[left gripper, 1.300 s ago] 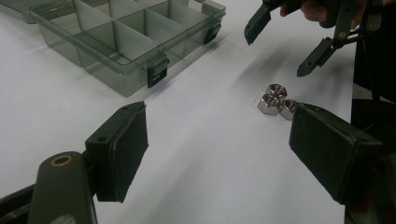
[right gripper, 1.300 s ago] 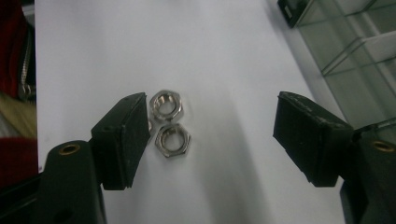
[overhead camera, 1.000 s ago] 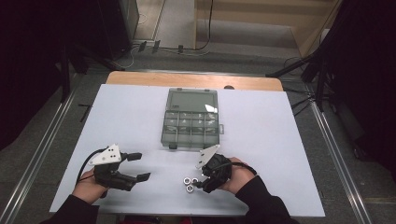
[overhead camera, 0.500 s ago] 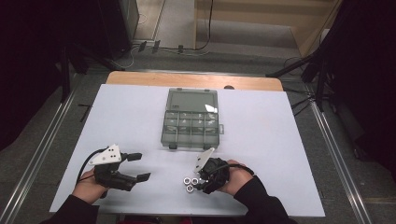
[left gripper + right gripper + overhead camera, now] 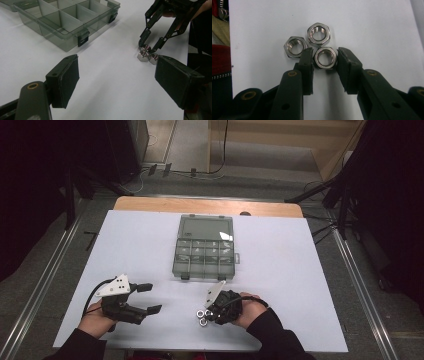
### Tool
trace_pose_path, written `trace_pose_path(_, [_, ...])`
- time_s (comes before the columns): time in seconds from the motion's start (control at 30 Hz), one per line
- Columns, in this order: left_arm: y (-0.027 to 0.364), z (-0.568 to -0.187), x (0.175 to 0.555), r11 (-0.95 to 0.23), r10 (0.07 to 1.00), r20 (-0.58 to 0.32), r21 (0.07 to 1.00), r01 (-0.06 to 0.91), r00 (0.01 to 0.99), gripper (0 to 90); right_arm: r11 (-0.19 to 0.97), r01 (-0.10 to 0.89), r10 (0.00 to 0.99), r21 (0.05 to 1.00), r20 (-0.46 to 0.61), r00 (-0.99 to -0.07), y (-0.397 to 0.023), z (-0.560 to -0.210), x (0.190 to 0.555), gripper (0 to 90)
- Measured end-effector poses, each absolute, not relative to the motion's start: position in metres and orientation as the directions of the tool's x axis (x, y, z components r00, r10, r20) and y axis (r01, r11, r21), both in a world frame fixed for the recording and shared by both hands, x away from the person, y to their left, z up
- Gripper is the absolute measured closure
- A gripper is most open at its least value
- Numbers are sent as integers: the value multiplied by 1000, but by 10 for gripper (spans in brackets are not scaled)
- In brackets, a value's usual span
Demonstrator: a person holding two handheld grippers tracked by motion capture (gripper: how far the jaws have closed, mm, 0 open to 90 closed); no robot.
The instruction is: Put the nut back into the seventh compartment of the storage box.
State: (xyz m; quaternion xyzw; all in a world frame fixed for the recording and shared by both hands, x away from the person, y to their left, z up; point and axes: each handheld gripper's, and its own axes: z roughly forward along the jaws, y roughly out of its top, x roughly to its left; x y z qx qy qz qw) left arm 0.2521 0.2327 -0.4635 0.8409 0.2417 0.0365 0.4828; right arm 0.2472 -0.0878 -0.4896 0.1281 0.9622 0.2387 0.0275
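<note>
Nut: one steel hex nut was seen lying flat on the white table, bore upward, nearest the person of three nuts bunched together.
Relation: the nut lay straight ahead between the right gripper's pads; no long axis was offered, only opposite flats, and these were met by the pads.
Right gripper: its jaws had just been closing and were seen pressed on the nut's two sides, with the nut not yet lifted, as far as could be judged.
Look: bright polished metal, threads visible inside, six sharp corners.
Neighbours: a second nut was touching it from beyond, and a third nut lay just beside the left pad; either could be dragged along on the lift.
Nearer hand: the right hand was on the nuts; the left gripper was held well apart at the table's near left, jaws wide open and empty.
Box: a clear compartment box stood open beyond the nuts, mid-table, its compartments seemingly empty.
</note>
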Motion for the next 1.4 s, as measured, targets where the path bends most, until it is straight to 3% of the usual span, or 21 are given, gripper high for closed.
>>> trace_pose_path(0.77, [232, -465, 253, -414, 441, -188, 825, 385, 878, 198, 824, 265, 276, 500, 54, -960, -96, -489, 252, 685])
trace_pose_path(1.0, [233, -465, 253, -412, 438, -188, 827, 382, 879, 198, 755, 333, 321, 565, 123, -939, -107, -479, 256, 685])
trace_pose_path(1.23, [233, -465, 253, -412, 439, -188, 827, 383, 879, 198, 694, 333, 325, 638, 135, -936, -112, -469, 254, 685])
trace_pose_path(1.4, [233, -465, 253, -409, 438, -190, 828, 384, 878, 198, 698, 345, 330, 628, 146, -933, -110, -473, 252, 685])
